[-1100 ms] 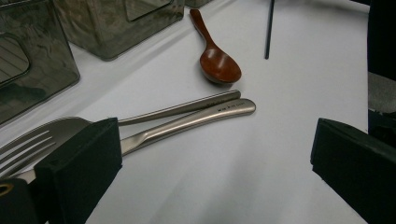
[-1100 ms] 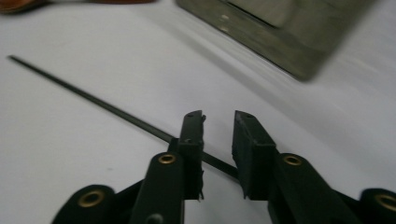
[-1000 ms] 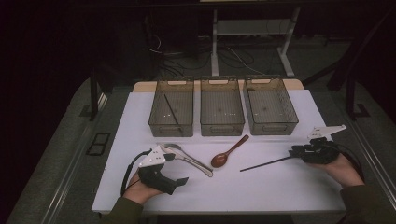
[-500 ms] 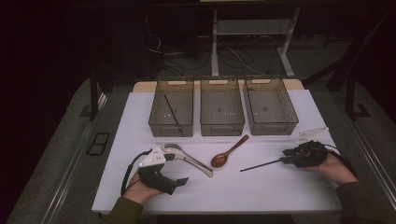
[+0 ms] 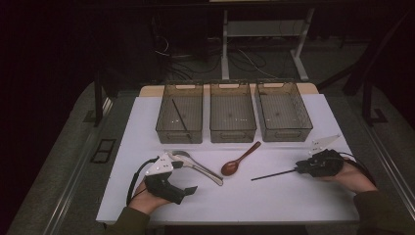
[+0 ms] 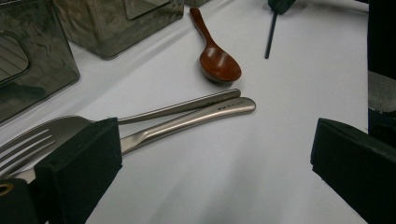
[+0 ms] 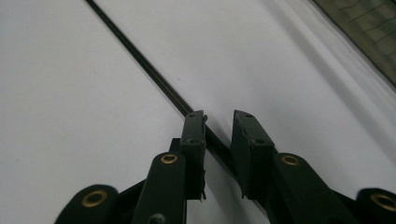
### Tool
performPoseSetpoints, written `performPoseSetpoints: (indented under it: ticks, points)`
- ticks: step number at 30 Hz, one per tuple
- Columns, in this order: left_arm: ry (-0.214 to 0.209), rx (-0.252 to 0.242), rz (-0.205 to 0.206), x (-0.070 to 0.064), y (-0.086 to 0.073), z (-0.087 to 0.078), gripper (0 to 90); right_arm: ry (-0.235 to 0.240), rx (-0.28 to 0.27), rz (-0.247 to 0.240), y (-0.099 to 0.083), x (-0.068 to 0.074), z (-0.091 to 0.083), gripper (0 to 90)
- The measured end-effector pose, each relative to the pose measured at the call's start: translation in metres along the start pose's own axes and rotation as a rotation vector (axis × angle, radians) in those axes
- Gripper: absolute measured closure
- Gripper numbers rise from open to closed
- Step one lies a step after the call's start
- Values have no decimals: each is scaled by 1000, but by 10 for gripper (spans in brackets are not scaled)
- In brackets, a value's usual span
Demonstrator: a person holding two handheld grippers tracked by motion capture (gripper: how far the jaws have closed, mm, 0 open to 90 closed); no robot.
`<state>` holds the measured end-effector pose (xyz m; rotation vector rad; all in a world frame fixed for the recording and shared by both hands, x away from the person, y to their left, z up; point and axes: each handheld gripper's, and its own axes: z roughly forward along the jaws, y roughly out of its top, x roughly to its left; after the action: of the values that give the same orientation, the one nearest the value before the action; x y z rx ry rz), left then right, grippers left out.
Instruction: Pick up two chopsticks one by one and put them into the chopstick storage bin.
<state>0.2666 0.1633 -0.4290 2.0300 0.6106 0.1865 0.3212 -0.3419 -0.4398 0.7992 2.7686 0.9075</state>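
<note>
- Dark room around a white table point(image 5: 293, 196); three clear bins stand in a row at its far edge: left bin point(image 5: 179, 119), middle bin point(image 5: 232, 117), right bin point(image 5: 284, 116).
- One black stick point(image 5: 180, 116) already lies in the left bin; the other two look empty.
- Right gripper point(image 5: 299, 170) sits low at the table's right, its jaws straddling the near end of a second black chopstick point(image 5: 274, 174) that lies flat and points toward the middle.
- Seen from the right gripper view, the jaws stand narrowly apart with the chopstick point(image 7: 154, 77) between them, not yet pinched.
- Left gripper point(image 5: 188, 190) rests spread wide and holds nothing, just beside a fork point(image 6: 42, 135) and a metal handle point(image 6: 205, 115).
- A brown spoon point(image 5: 237, 161) lies between the metal cutlery and the chopstick.
- Step in hand, as I judge it: grasping the chopstick for sorting.
- Next move calls for closing squarely on the thin stick, lifting it level, and probably carrying it to the left bin with its mate.
</note>
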Motion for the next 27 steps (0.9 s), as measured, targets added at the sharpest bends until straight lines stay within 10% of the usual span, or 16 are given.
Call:
performPoseSetpoints:
  ticks: [27]
  points:
    - [-3, -3, 1, 0, 0, 0, 10, 129, 40, -180, -7, 29, -6, 816]
